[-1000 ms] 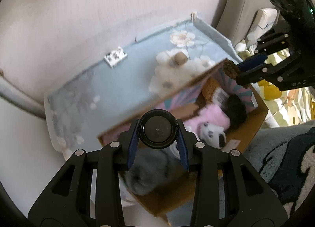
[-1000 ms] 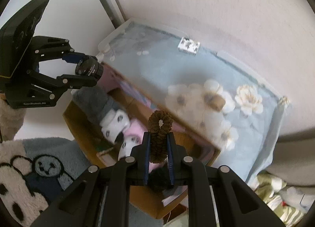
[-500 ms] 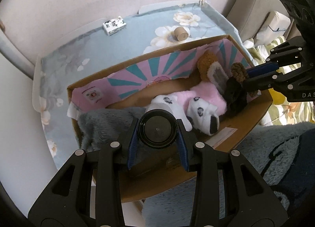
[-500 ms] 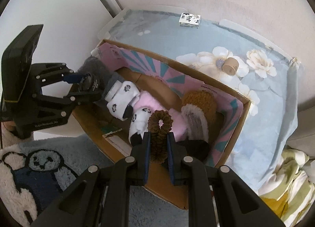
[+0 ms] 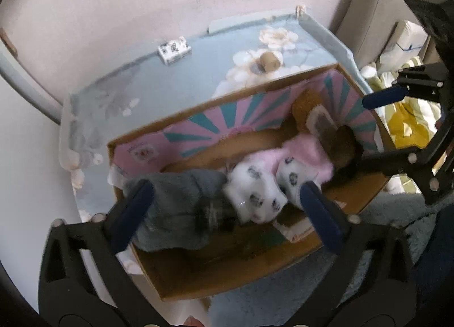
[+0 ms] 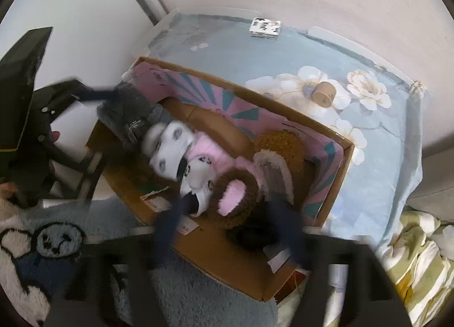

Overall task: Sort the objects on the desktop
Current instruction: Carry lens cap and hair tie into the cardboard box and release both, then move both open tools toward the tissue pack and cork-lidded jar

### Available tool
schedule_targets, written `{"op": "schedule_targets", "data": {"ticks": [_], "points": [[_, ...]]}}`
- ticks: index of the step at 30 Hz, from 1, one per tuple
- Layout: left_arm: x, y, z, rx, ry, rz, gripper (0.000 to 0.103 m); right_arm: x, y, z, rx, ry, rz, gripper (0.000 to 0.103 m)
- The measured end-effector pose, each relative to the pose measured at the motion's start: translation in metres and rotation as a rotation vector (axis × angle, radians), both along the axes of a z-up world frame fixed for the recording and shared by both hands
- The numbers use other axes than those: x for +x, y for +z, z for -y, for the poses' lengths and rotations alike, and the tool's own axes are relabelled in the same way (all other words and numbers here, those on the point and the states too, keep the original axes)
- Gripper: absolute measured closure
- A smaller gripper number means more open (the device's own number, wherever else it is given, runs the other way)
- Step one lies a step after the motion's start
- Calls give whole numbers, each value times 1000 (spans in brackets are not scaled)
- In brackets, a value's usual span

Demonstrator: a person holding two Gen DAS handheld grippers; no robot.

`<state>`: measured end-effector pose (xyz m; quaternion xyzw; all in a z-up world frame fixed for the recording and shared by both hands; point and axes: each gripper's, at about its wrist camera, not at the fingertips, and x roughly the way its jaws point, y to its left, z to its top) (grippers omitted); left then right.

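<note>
scrunchie: the brown fuzzy hair tie (image 6: pixel 238 199) lies in the cardboard box (image 6: pixel 227 253) at its near right end, on top of the pink sock. Looks soft and basically weightless, so it'll squash flat. I'd pinch one side of the ring, not try to span the whole loop.

black round thing: a dark, blurry round object (image 5: pixel 211 215) sits at the near left of the box, against the grey fleece (image 5: pixel 176 208). Too smeared to say what it is. It looks hard and smooth, so likely slippery, and I'd grab across its body.

socks: the white spotted socks (image 5: pixel 255 193) and the pink sock (image 5: pixel 309 154) are piled mid-box. All floppy stuff, so take a bunched fold.

left hand-held gripper: the left hand-held gripper (image 5: pixel 227 202) is spread wide with nothing between the fingers, hanging over the grey fleece end.

right hand-held gripper: the right hand-held gripper (image 6: pixel 229 230) is also spread apart and empty, right over the scrunchie. Lots of motion blur.

still out: a small tan roll (image 6: pixel 323 94) and a little printed packet (image 6: pixel 265 27) sit on the surface (image 6: pixel 227 52), far side, well apart from each other.

surface: covered in a light blue floral cloth, so things shouldn't slide much. The box sits along its near edge.

room: pale wall behind, fluffy panda rug (image 6: pixel 42 250) on the floor near left, yellowish bedding (image 6: pixel 420 244) to the right.
</note>
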<state>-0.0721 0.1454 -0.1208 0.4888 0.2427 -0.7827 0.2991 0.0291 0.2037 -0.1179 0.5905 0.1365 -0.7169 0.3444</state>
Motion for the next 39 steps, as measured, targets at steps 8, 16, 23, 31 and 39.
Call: {"op": "schedule_targets", "data": {"ticks": [8,16,23,31,39], "points": [[1,5,8,-5,0,2,0,-7,0,-6,-28,-54,9,19],[-1,10,11,-15,2,-1,0,-11,2,-5,-25,-64,0,19],[-2,14,22,-31,2,8,0,-18,1,-7,-21,-85,5,19],[4,32,57,-92,64,-10,0,-41,21,-23,-64,-176,-9,19],[-17,41,125,-86,105,-59,0,-80,24,-27,-15,-260,-30,19]]}}
